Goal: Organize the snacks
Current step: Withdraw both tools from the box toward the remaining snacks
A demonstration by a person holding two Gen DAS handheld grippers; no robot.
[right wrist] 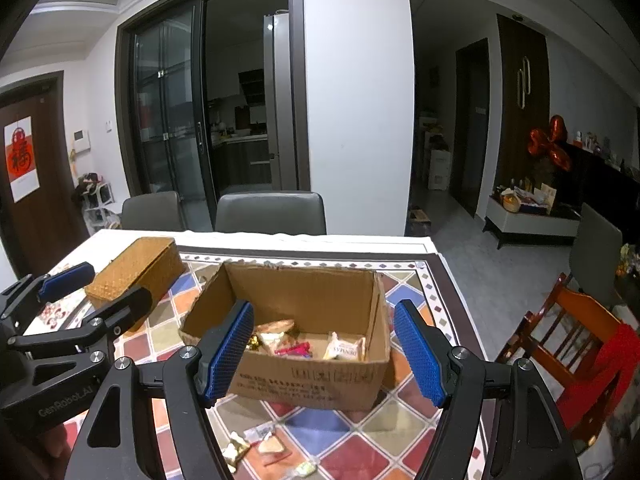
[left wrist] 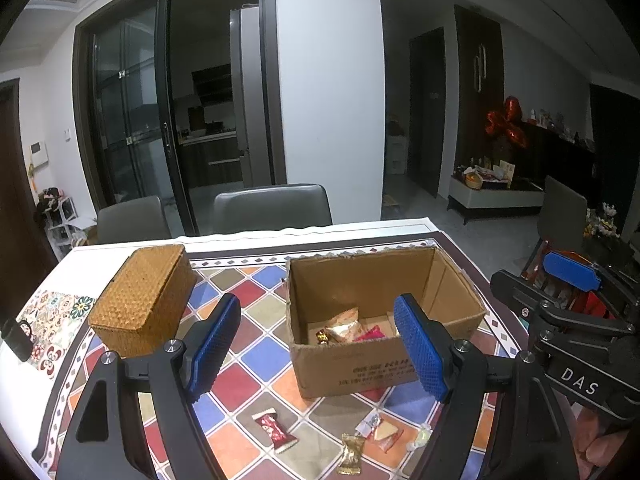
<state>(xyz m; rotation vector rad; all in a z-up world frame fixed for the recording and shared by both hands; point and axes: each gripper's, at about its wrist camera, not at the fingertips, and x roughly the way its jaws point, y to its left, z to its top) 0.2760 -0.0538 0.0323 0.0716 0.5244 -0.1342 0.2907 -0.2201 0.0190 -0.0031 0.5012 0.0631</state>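
Note:
An open cardboard box (left wrist: 352,364) (right wrist: 312,380) stands on the patterned tablecloth and holds several wrapped snacks (left wrist: 344,326) (right wrist: 344,348). More snacks lie loose in front of it: a red candy (left wrist: 276,432), a gold candy (left wrist: 352,454) (right wrist: 238,450) and a white and orange packet (left wrist: 386,432) (right wrist: 272,446). My left gripper (left wrist: 318,348) hovers open above the table, near the box's front left corner, with nothing between its fingers. To the right, my right gripper (right wrist: 325,356) is open too, in front of the box and above the loose snacks.
A closed wicker box (left wrist: 144,296) (right wrist: 136,268) sits at the table's far left. Grey chairs (left wrist: 272,208) stand behind the table, and a wooden chair (right wrist: 572,340) with red cloth is beside its right edge. A dark object (left wrist: 16,338) lies at the left edge.

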